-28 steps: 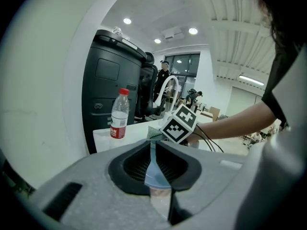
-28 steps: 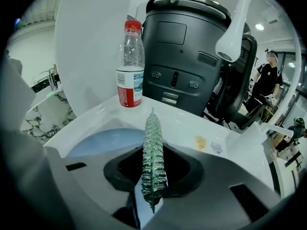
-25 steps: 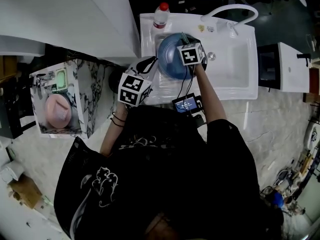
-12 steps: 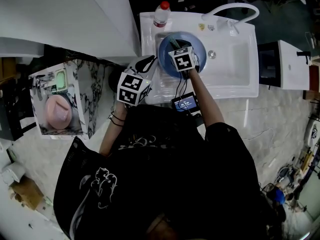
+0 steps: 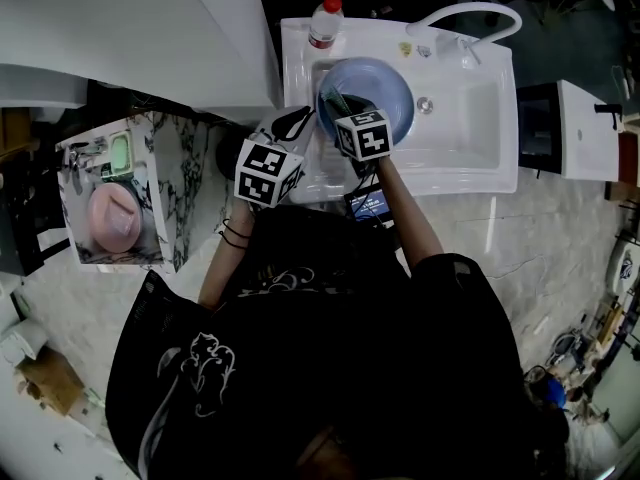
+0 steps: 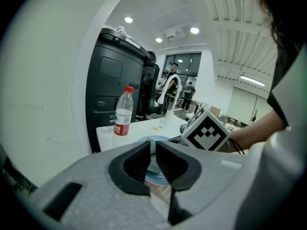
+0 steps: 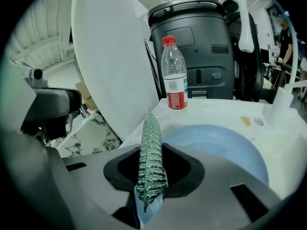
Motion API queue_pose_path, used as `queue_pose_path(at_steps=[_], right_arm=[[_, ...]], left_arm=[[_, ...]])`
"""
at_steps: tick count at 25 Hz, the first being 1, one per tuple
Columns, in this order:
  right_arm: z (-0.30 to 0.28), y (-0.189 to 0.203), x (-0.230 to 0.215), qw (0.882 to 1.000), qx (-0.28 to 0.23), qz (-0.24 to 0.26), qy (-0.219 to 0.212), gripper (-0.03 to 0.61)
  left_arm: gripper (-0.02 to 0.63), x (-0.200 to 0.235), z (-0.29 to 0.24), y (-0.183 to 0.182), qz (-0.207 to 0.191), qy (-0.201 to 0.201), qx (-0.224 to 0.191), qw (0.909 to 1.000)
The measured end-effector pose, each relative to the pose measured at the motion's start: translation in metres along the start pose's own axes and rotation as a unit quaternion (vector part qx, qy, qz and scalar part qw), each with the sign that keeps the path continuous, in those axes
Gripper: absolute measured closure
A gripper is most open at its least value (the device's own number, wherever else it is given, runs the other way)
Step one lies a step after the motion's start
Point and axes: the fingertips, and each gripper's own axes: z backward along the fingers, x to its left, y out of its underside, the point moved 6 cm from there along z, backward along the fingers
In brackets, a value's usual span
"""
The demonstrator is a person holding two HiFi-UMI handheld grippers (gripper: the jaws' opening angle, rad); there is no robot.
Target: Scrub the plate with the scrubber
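A light blue plate point(image 5: 385, 86) lies in the white sink point(image 5: 470, 118). My right gripper point(image 5: 343, 105) is over the plate's left part, shut on a green glittery scrubber point(image 7: 150, 147) that stands on edge between its jaws. The same plate point(image 7: 216, 147) spreads out just beyond the right gripper point(image 7: 153, 174). My left gripper point(image 5: 300, 125) is at the plate's left rim. In the left gripper view its jaws are nearly together, with the plate's rim point(image 6: 154, 172) between them. The right gripper's marker cube point(image 6: 206, 134) shows just past the left gripper point(image 6: 153, 150).
A clear bottle with a red cap point(image 5: 322, 26) stands at the sink's back left corner. A white faucet point(image 5: 470, 18) arches over the back. To the left a marbled stand point(image 5: 185, 198) holds a pink dish point(image 5: 112, 216). People stand far off in the left gripper view.
My right gripper has slid with the scrubber from the plate's middle toward its left, near side. The left gripper has stayed at the plate's rim.
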Motion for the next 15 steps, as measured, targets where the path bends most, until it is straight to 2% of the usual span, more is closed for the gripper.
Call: queue_pose_path(at_steps=[4, 8, 11, 15], right_arm=[[0.010, 0.012, 0.000, 0.997, -0.008, -0.065, -0.029, 0.488], [0.015, 0.015, -0.003, 0.997, -0.007, -0.072, -0.040, 0.488], [0.020, 0.008, -0.015, 0.997, -0.018, -0.069, -0.025, 0.489], [0.030, -0.007, -0.052, 0.997, -0.035, -0.060, 0.016, 0.489]], left_arm=[[0.580, -0.001, -0.001, 0.000, 0.000, 0.000, 0.000, 1.0000], [0.580, -0.004, -0.004, -0.002, -0.002, 0.000, 0.000, 1.0000], [0.580, -0.006, -0.006, -0.003, -0.003, 0.001, 0.001, 1.0000], [0.580, -0.011, -0.008, -0.005, -0.006, 0.005, -0.001, 1.0000]])
